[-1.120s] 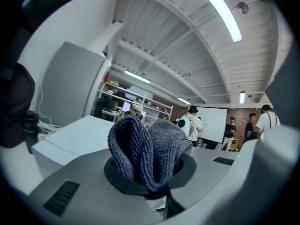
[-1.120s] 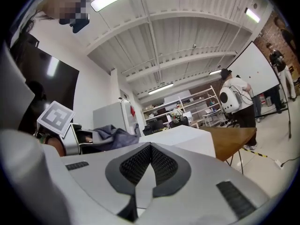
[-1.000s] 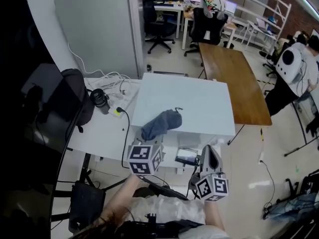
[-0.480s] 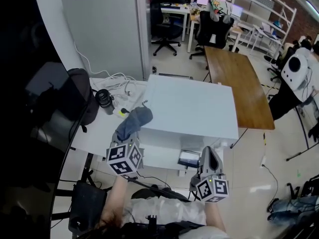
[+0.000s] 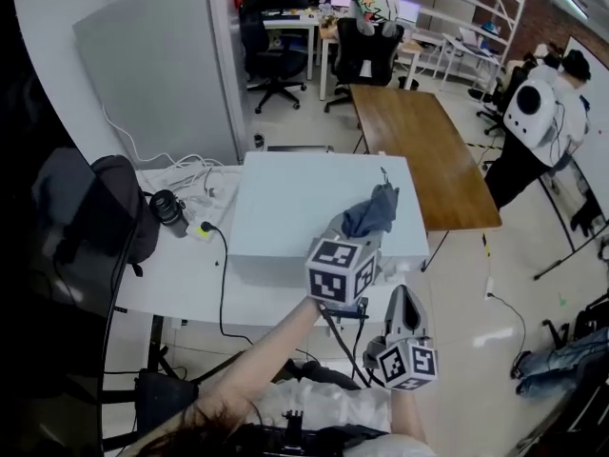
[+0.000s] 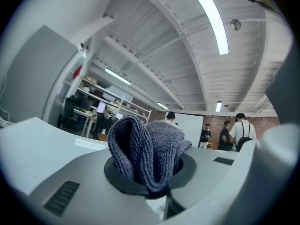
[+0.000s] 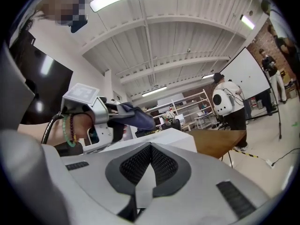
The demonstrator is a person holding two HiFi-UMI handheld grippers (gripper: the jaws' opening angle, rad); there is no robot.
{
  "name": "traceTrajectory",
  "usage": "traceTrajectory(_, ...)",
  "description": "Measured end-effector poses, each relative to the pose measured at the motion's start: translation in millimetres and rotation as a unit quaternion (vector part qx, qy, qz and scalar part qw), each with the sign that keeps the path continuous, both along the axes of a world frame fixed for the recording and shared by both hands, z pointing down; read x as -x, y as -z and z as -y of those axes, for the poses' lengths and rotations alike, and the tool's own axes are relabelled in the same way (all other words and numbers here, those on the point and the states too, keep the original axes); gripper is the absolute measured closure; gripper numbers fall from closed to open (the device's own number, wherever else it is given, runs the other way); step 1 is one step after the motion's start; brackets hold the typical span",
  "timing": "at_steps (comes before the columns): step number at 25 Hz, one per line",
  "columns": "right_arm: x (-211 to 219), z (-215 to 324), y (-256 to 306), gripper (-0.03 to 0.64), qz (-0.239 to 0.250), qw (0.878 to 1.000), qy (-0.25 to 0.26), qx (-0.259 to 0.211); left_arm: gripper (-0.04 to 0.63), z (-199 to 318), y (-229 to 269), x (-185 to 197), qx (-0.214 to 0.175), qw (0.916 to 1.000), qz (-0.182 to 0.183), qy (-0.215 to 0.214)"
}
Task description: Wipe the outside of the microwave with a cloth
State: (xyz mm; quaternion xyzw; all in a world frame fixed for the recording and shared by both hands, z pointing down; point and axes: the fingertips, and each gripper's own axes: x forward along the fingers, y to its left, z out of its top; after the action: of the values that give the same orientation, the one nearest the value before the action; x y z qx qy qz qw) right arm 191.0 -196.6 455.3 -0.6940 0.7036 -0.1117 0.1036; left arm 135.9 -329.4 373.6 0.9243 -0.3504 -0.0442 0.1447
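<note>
While the left gripper has its jaws clamped on the bunched blue-grey terry cloth, which appears to rest on the top panel of the white box-shaped microwave near its right edge, centre-right of the head view, the stroke is best done with the cloth pressed flat and the passes overlapping (its far end stands up, out of contact). The right gripper, jaws pressed together on nothing, hangs idle at lower centre. Half a second ago the cloth sat at the panel's left front edge; it has since crossed to the right side.
</note>
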Motion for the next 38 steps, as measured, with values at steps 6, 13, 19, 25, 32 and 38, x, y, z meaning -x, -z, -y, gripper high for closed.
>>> traceTrajectory(6, -26.1, -14.5, 3.2, 0.601, -0.002, 0.999, -0.045, -0.003, 0.549, 2.1, -42.4, -76.7, 0.048, 0.9944, 0.067, -0.065)
traceTrajectory(13, -21.9, -13.0, 4.6, 0.601, 0.002, 0.999, -0.039, -0.009, 0.549, 17.8, -42.4, -10.1, 0.014, 0.9949, 0.099, 0.008)
traceTrajectory(19, 12.6, 8.4, 8.1, 0.601, 0.002, 1.000, 0.015, -0.010, 0.549, 43.5, -43.8, 115.8, 0.001, 0.9830, 0.120, 0.139)
traceTrajectory(25, 49.6, 26.0, 6.6, 0.601, 0.004, 0.997, 0.070, -0.010, 0.549, 49.4, -41.8, 248.0, 0.008, 0.9538, 0.117, 0.277)
traceTrajectory(32, 71.4, 38.1, 6.0, 0.601, 0.002, 0.994, 0.105, -0.008, 0.549, 41.4, -44.2, 310.4, 0.021, 0.9363, 0.095, 0.337)
traceTrajectory(38, 55.4, 40.6, 0.5, 0.601, 0.004, 0.996, 0.090, -0.006, 0.549, 48.0, 8.7, 227.2, -0.042, 0.9627, 0.059, 0.261)
